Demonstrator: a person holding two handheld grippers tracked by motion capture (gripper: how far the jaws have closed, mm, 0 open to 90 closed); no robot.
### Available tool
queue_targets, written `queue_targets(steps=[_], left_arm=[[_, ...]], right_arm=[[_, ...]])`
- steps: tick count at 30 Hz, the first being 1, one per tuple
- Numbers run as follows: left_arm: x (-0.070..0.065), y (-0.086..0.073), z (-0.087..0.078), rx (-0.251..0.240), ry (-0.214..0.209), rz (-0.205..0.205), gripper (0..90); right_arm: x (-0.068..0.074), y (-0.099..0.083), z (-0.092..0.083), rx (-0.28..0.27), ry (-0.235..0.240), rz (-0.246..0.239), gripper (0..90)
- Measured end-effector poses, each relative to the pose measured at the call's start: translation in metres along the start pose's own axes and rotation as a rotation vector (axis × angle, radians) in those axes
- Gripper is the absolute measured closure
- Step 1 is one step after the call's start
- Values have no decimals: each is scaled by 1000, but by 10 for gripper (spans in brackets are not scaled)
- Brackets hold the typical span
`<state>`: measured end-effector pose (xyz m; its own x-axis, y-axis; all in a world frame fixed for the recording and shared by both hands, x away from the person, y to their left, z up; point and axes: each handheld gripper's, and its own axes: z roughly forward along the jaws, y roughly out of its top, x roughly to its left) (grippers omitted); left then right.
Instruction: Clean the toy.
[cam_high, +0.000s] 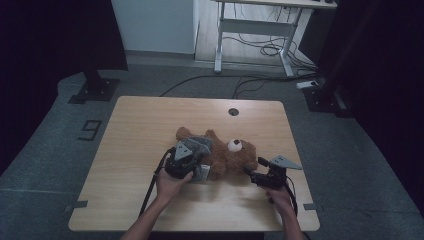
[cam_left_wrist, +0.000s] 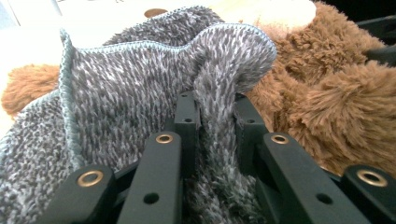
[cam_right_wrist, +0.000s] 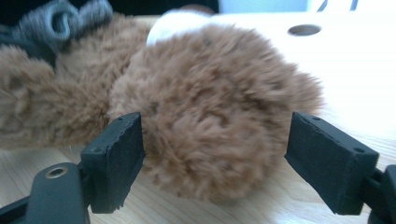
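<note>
I see a brown plush bear (cam_high: 227, 156) lying near the table's front edge, a grey knitted cloth (cam_high: 196, 145) draped over its body.

Left hand-held gripper (cam_high: 192, 152): gripped from behind by left hand (cam_high: 171, 184), forearm entering from the near edge and angled slightly rightward. Body tipped forward and down, grey plate on top, cable trailing back along the left of the wrist. Jaws nearly closed, pads pinching a fold of grey cloth (cam_left_wrist: 219, 116) between them.

Right hand-held gripper (cam_high: 250, 169): held low by right hand (cam_high: 280, 197), forearm entering from the near right. Jaws pointing left, roughly level, grey plate raised on the far side. Jaws standing wide, one pad touching brown plush (cam_right_wrist: 210, 126) that sits between them, other pad apart from it.
</note>
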<state>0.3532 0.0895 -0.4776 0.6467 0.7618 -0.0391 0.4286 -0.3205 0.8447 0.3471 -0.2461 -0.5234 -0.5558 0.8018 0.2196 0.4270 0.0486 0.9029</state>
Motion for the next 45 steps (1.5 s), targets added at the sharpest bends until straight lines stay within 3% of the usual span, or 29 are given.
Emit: queue_targets(steps=[2, 7, 11, 15, 18, 21, 25, 28, 30, 33, 38, 45], left_arm=[[0, 0, 0, 2, 0, -1, 756], [-4, 2, -6, -21, -2, -31, 757], [-15, 16, -14, -45, -28, -5, 757], [-35, 40, -18, -67, -65, 49, 757], [-53, 55, -12, -64, -93, 93, 756], [-70, 63, 4, -35, -119, 118, 754], [-85, 54, 35, 46, -152, 120, 754], [-94, 38, 50, 89, -151, 148, 754], [-95, 28, 55, 111, -144, 163, 756], [-91, 16, 61, 135, -137, 155, 758], [-80, 3, 62, 153, -133, 140, 761], [-66, -5, 39, 143, -126, 134, 762]], right_arm=[[4, -1, 7, 30, -9, -22, 223], [4, -1, 11, 55, -18, -33, 431], [3, -2, 9, 63, -4, -45, 491], [4, -2, 9, 59, -12, -51, 511], [5, -2, 9, 59, -16, -52, 513], [5, -3, 9, 58, -16, -50, 513], [5, -3, 9, 58, -14, -47, 514], [4, -3, 8, 60, -11, -44, 520], [3, -3, 8, 61, -6, -41, 527], [2, -3, 8, 62, -1, -37, 540], [1, -4, 7, 68, -2, -41, 548], [0, -6, 5, 71, 11, -57, 548]])
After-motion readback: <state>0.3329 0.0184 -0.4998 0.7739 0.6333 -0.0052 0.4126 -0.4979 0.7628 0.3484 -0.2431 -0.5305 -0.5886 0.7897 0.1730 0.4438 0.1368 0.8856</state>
